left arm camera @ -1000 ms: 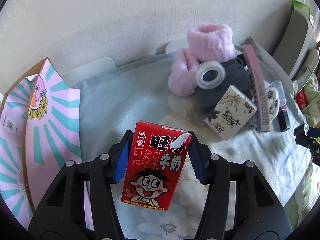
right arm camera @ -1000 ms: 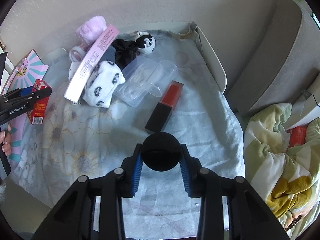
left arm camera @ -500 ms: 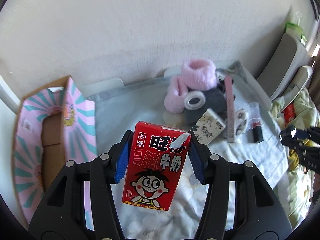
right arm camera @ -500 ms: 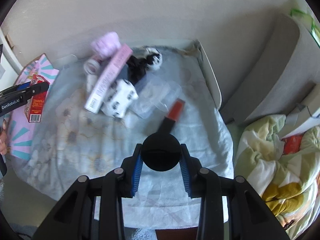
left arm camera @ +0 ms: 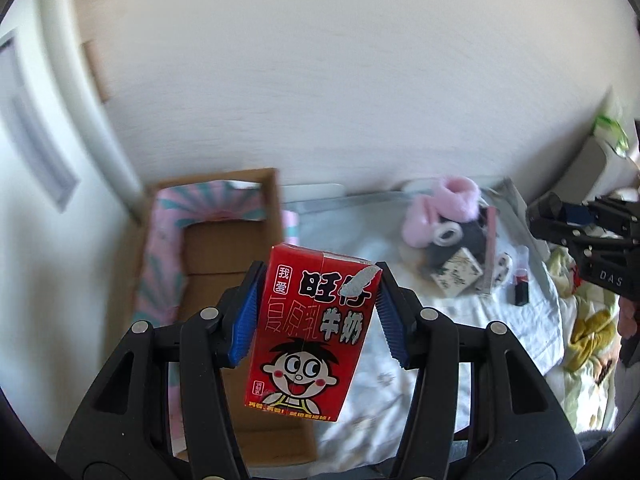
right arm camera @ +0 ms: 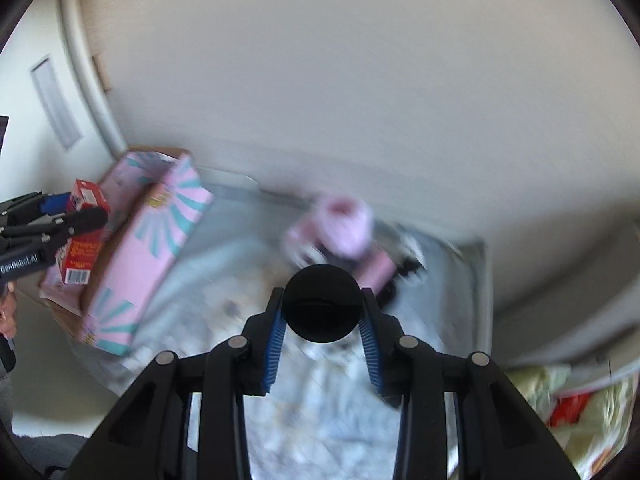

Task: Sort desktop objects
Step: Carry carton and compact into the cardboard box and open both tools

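Left hand-held gripper (left arm camera: pixel 318 312) pinching red milk carton (left arm camera: pixel 310 332) by its sides, upright above open cardboard box (left arm camera: pixel 208 264), likely for dropping in; right hand-held gripper (right arm camera: pixel 322 332) clamped on round black object (right arm camera: pixel 322 304), raised above cloth-covered bench (right arm camera: pixel 320 412).

Red milk carton (left arm camera: pixel 306 336), pink-and-teal striped box (left arm camera: pixel 176 220).

Cardboard box (left arm camera: pixel 224 240) left of the table (left arm camera: pixel 360 216); socks (left arm camera: pixel 440 208) at its back.
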The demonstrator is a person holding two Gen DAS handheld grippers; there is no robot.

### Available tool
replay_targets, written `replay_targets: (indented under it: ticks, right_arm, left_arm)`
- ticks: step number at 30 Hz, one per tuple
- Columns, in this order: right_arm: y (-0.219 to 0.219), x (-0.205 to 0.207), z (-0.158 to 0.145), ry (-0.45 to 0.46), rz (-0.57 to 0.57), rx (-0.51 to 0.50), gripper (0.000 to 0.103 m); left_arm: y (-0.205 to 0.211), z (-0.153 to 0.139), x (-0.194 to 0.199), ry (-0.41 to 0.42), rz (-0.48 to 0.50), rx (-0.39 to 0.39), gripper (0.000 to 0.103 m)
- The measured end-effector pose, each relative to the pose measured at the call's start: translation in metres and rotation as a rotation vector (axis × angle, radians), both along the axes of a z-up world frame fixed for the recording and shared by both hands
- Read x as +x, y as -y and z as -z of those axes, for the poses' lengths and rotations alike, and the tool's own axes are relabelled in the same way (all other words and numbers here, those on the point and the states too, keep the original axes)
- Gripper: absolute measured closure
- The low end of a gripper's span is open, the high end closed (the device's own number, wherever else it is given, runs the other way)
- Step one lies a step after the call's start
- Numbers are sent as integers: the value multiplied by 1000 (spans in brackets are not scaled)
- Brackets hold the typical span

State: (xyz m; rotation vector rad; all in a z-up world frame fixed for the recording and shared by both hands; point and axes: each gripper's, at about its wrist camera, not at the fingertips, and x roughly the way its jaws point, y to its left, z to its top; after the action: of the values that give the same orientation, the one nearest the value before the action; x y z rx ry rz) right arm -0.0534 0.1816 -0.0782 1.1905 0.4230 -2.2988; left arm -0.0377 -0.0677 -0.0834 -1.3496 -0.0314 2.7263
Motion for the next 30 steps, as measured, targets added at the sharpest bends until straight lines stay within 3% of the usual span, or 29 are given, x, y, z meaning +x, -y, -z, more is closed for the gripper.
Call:
replay_targets:
  ticks: [5,11,21,30]
  right_arm:
    - [68,-6,-19,-8,-142,-25,70]
    - [150,-4,-26,-19,-309,-10,71]
    - [271,-14,24,104,-474,69,71]
    - [309,-18,66,179,-511,146,71]
  left_arm:
    - [38,-3,9,3,-86,1,53]
    - [65,16,13,53,-158,-2,53]
    - [83,44,7,92,-204,8,53]
    - [82,60,-5,123,-193,34,53]
